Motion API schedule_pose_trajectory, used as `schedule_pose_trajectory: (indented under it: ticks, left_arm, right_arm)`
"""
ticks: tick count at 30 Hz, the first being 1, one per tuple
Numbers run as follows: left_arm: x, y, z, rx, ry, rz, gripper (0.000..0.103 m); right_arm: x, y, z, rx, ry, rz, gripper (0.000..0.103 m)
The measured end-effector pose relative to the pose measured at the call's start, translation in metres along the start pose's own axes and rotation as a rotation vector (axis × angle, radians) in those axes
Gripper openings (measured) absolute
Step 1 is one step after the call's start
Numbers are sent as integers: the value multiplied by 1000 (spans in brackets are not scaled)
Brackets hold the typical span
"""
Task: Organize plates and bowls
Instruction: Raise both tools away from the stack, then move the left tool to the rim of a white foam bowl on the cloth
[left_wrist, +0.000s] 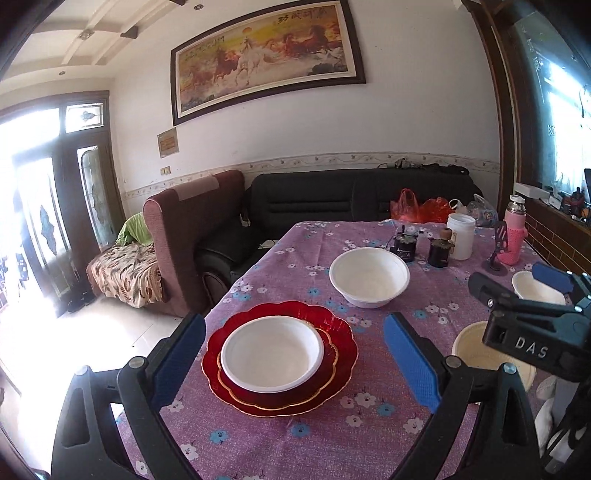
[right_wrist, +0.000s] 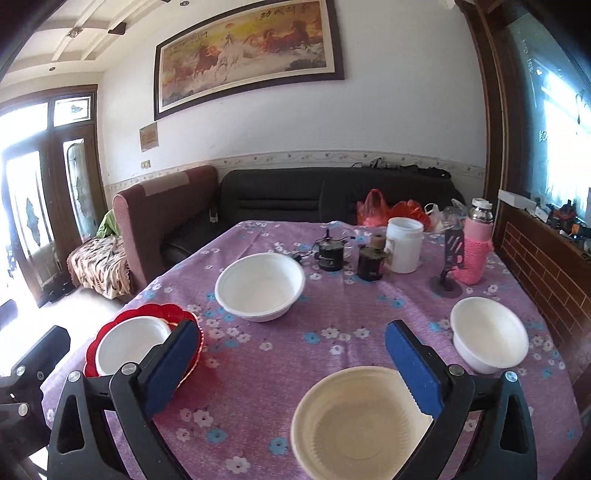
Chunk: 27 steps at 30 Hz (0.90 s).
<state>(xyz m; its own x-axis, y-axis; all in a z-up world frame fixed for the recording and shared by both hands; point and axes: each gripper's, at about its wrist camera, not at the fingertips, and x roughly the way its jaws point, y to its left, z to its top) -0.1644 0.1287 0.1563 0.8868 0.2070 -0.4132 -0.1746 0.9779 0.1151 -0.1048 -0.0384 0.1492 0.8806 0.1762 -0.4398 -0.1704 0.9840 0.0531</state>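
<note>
I'm holding both jaws wide and empty above the purple tablecloth (right_wrist: 332, 332): left gripper (left_wrist: 295, 354) framing the white bowl (left_wrist: 272, 354) sitting in the red plates (left_wrist: 279, 354), right gripper (right_wrist: 291, 363) just beside the cream plate (right_wrist: 360, 422).

Left claw (left_wrist: 293, 358) wide open, nothing gripped. White bowl (left_wrist: 272, 356) sits on red plates (left_wrist: 279, 356) below it. Bigger bowl (left_wrist: 369, 277) further back on surface (left_wrist: 332, 435).
</note>
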Motion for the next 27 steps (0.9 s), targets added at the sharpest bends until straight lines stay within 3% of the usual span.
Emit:
schedule_pose_trajectory:
  ticks: [10, 14, 19, 27]
  left_arm:
    - [13, -16, -4, 49, 40, -8, 97]
    - [27, -16, -3, 49, 83, -52, 97]
    - [56, -3, 5, -24, 188, -162, 97]
    - [77, 22, 12, -147, 256, -206, 97]
  right_arm:
    - [1, -42, 4, 50, 14, -50, 102]
    - [9, -45, 7, 44, 31, -44, 102]
    - [23, -55, 10, 45, 58, -54, 102]
    - [31, -115, 8, 147, 81, -109, 102]
